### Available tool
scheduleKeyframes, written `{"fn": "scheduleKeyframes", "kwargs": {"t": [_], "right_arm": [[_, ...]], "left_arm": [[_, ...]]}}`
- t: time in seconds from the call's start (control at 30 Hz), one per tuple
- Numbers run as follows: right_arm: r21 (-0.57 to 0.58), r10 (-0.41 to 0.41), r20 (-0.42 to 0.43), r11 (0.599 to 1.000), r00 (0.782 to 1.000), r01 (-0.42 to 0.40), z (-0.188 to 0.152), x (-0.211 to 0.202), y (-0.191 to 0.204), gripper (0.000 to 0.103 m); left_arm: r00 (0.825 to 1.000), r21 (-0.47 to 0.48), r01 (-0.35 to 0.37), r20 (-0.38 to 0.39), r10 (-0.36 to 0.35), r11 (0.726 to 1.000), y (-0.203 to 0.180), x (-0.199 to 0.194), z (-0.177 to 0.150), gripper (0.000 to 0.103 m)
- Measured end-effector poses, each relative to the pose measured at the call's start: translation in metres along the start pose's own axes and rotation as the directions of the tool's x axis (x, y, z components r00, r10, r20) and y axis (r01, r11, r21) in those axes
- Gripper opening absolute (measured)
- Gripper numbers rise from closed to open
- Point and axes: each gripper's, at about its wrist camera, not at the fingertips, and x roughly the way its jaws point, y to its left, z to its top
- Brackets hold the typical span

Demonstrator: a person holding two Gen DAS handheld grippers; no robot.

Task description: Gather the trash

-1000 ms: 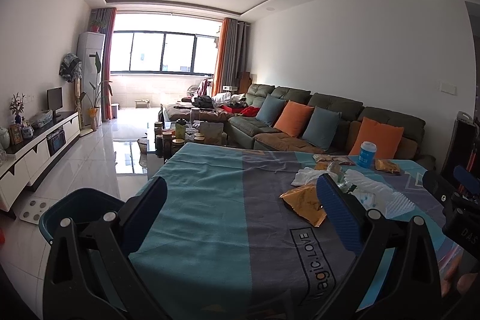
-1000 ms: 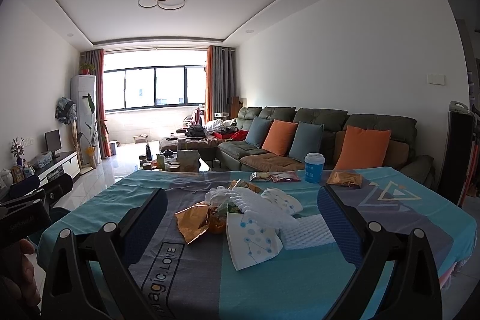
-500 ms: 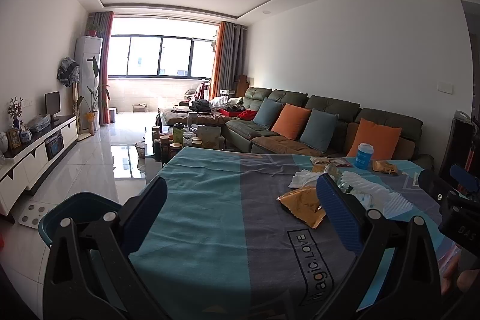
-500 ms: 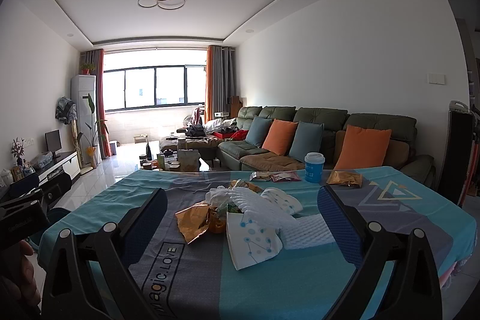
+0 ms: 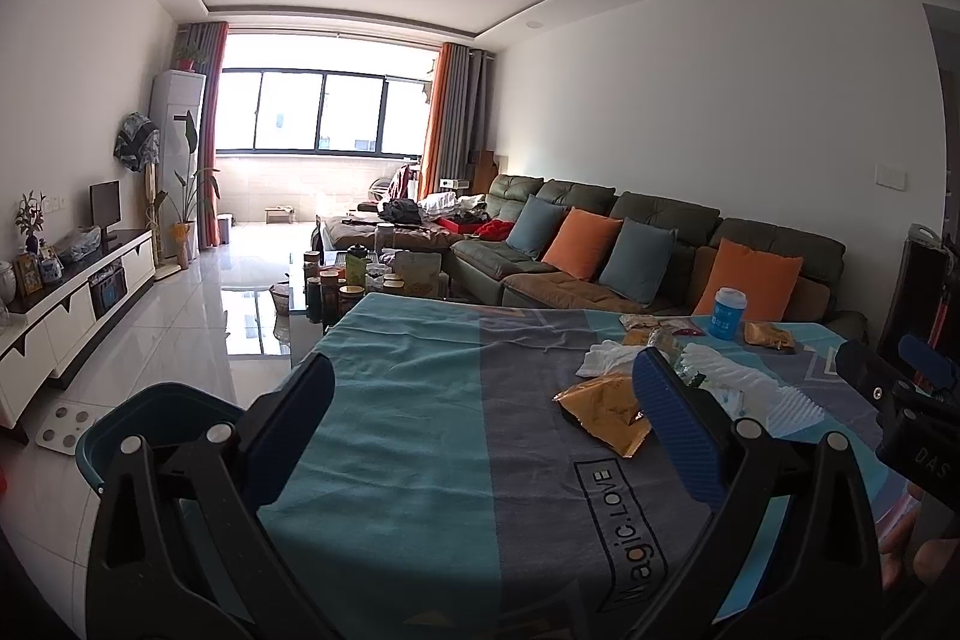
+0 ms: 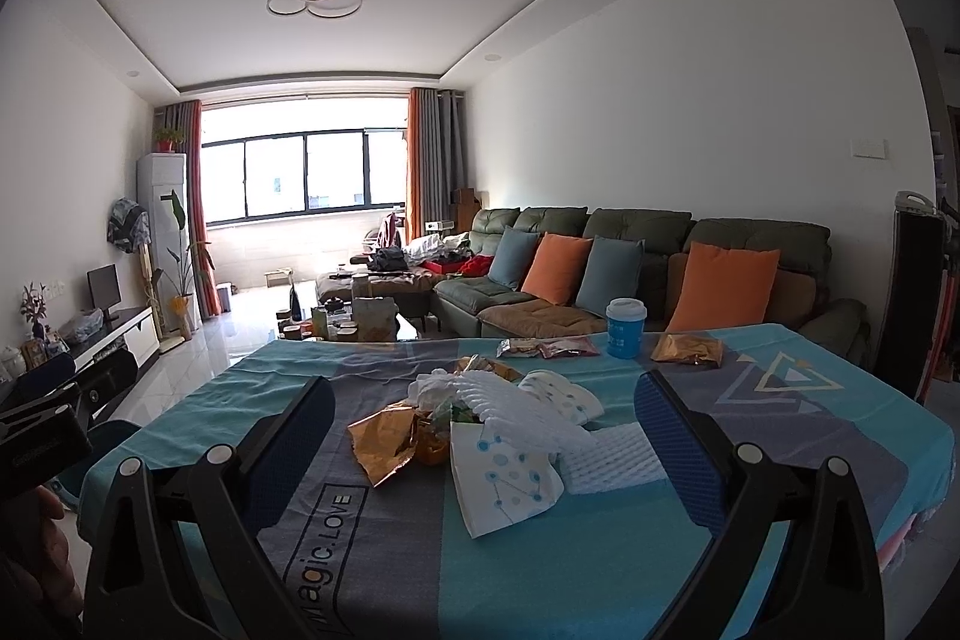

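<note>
L gripper (image 5: 480, 412) & R gripper (image 6: 480, 421) both spread wide, empty, held above table (image 6: 600, 568) w/ teal-grey cloth; trash pile (image 6: 510, 430) (gold foil wrapper (image 6: 384, 439), white paper, foam sheet) lies mid-table ahead of R gripper, blue cup (image 6: 625, 328) behind it, teal bin (image 5: 150, 418) on floor off table's left edge.

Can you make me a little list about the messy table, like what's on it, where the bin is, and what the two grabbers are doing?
surface: table with a teal and grey cloth
trash pile: gold foil wrapper, white foam sheets, dotted paper bag, bunched mid-table
far edge: blue cup, snack packets, small gold packet
bin: teal trash bin on the floor, left of the table
left gripper: open, holding nothing
right gripper: open, holding nothing, facing the pile
</note>
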Motion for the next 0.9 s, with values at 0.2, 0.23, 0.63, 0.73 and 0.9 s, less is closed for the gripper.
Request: {"fn": "scheduleKeyframes", "kwargs": {"t": [0.2,0.23,0.63,0.73,0.9], "right_arm": [[0.008,0.009,0.0,1.0,1.0,-0.009,0.0,-0.001,0.0,0.097],[0.008,0.011,-0.001,1.0,1.0,-0.011,0.0,-0.001,0.0,0.097],[0.014,-0.005,-0.031,1.0,0.999,0.006,0.002,0.003,-0.009,0.097],[0.017,-0.02,-0.046,1.0,0.999,0.02,0.002,0.008,-0.014,0.097],[-0.01,-0.032,-0.077,0.999,0.997,0.032,0.001,0.017,-0.017,0.097]], "left_arm": [[1.0,-0.005,-0.001,0.001,0.001,1.0,0.0,0.0,0.002,0.098],[1.0,-0.006,0.001,0.0,-0.001,1.0,0.0,-0.001,0.002,0.098],[0.999,0.026,0.043,-0.021,-0.043,0.999,-0.009,-0.001,0.003,0.098],[0.998,0.025,0.061,-0.024,-0.06,0.998,-0.011,0.003,0.005,0.098],[0.996,0.041,0.08,-0.04,-0.079,0.996,-0.018,0.013,0.007,0.098]]}}
